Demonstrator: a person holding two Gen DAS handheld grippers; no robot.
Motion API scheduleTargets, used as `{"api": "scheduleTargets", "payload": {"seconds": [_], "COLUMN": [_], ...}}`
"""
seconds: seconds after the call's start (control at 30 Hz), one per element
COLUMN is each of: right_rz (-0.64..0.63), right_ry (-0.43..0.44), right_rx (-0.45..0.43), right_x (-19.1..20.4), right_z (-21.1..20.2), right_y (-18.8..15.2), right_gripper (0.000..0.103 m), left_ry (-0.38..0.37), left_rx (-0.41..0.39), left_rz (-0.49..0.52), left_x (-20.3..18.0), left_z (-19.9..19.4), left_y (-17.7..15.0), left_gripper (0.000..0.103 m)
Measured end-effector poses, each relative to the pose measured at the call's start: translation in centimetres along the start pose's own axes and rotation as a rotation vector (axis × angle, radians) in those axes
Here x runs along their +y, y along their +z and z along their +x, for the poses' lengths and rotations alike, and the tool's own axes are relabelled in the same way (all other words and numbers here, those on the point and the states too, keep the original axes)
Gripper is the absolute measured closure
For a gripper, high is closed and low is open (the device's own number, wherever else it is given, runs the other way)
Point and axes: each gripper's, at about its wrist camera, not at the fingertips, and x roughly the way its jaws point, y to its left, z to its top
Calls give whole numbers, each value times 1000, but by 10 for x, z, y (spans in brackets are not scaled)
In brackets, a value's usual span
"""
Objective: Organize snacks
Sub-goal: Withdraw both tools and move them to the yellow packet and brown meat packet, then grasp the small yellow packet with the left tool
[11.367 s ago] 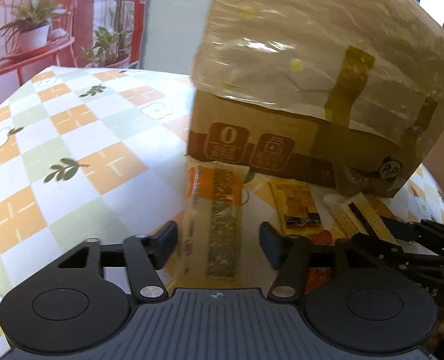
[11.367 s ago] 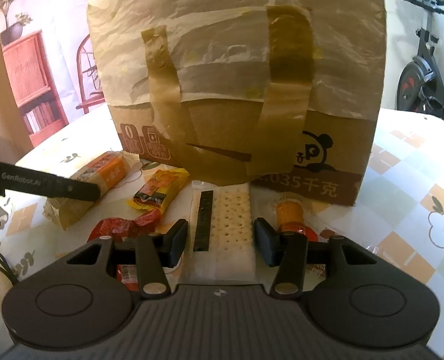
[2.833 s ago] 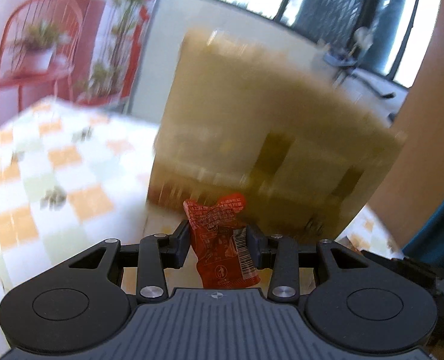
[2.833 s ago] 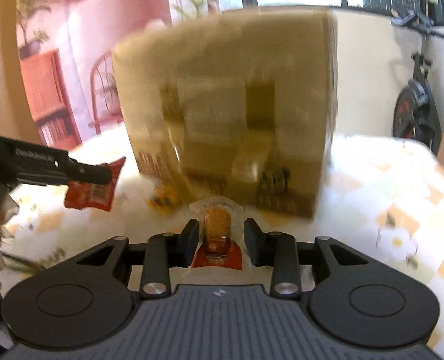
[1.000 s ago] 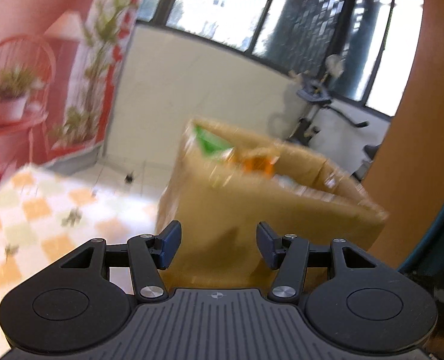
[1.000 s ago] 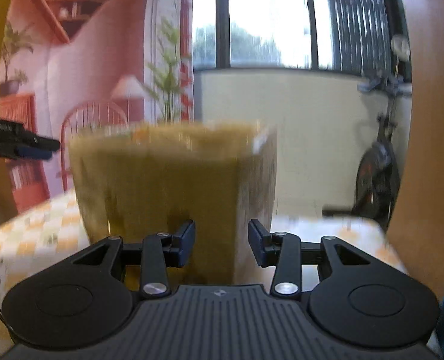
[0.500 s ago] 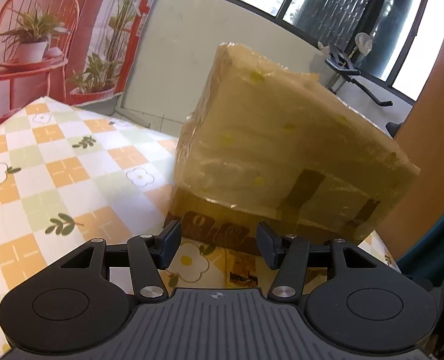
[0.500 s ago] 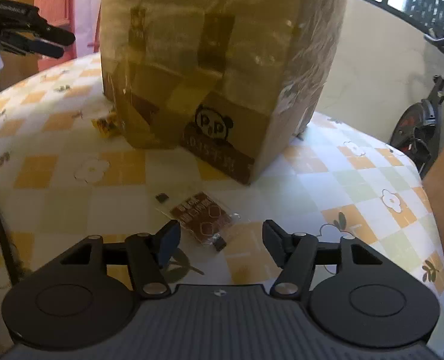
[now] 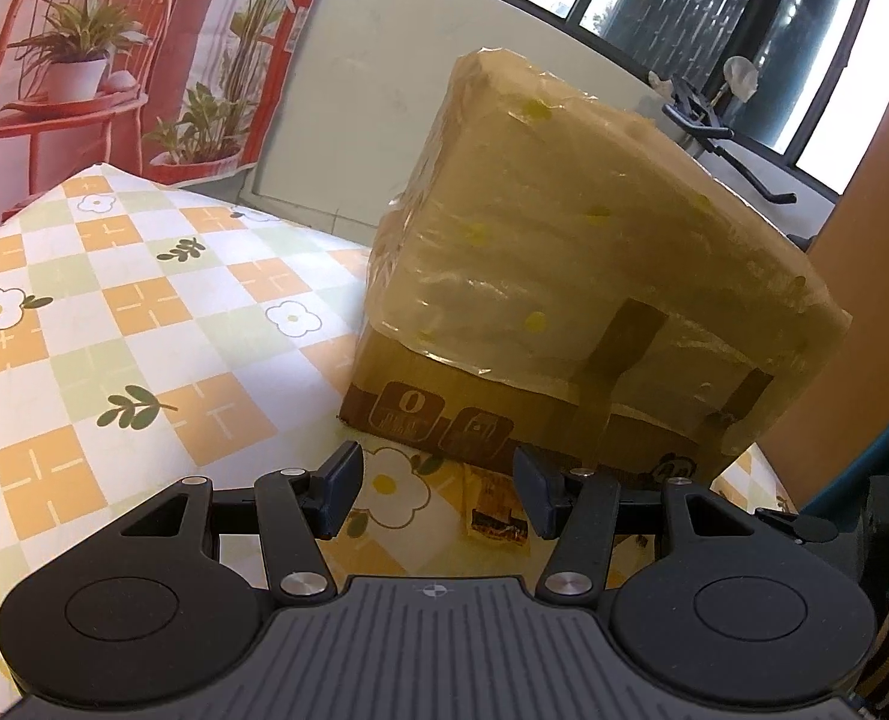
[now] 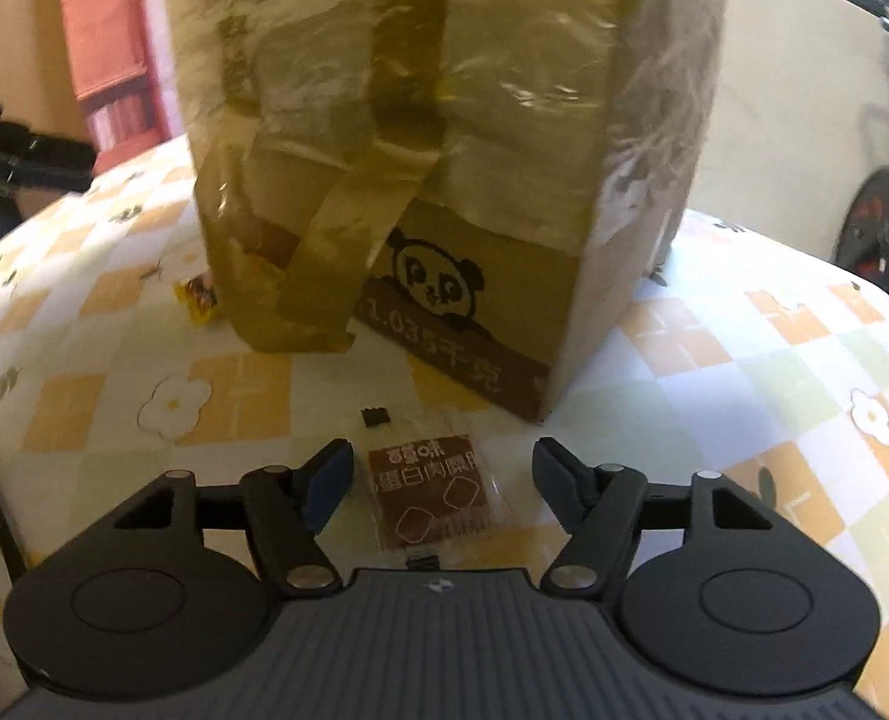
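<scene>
Right, both of my grippers are empty and spread wide. My right gripper (image 10: 438, 483) has the brown snack packet (image 10: 432, 495) lying flat on the checked tablecloth (image 10: 744, 372) directly between its fingers, with a clear gap to each pad. The packet is squarish, so I see no strong long axis; its printed lines run roughly across the gap from one finger to the other, turned slightly. Its near edge sits close to the gripper body, while a small dark scrap (image 10: 376, 417) lies just beyond the left fingertip.

My left gripper (image 9: 438, 492), also parted with nothing held, has a yellow snack packet (image 9: 495, 504) lying ahead and off toward its right finger, tucked against the foot of the taped cardboard box (image 9: 594, 300). That one is elongated, and its long axis points away from me toward the box, roughly along the fingers. In the right view it shows only as a small yellow corner to the left of the box.

I judge the right hand is better placed: the brown packet is already bracketed, so lowering and closing should take it. The left needs a small shift toward its right finger to centre the yellow packet. I suspect thin flat wrappers may slip under the pads rather than lift.
</scene>
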Motion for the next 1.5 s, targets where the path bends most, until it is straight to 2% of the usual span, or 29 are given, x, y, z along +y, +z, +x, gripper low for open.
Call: {"api": "scheduleTargets", "payload": {"seconds": [0.1,0.17,0.37,0.5,0.77,0.93,1.13,1.23,1.5], "right_rz": [24,58,142,97,89,90,98,97,96], "right_ry": [-16,-30,-97,-136,-138,-137,-128,-130,-130], "right_rx": [-16,-23,-87,-100,-114,-116,-118,-118,-118], "right_x": [4,8,22,32,32,32,31,31,31], "right_z": [-4,-6,-11,-9,-8,-10,-10,-11,-10], "right_y": [-3,-6,-16,-18,-20,-22,-22,-21,-21], "right_gripper": [49,50,51,51,51,51,51,51,51], "left_ry": [4,3,-5,-12,2,40,85,86,71], "left_rx": [11,22,72,99,142,142,137,124,126], "left_rz": [3,8,61,123,252,233,284,310,260], "left_x": [-1,-3,-14,-28,-57,-58,-66,-69,-60], "left_z": [3,6,21,37,79,94,104,103,84], "left_y": [-2,-4,-13,-19,-28,-28,-37,-42,-55], "left_gripper": [45,45,45,45,45,45,46,64,67]}}
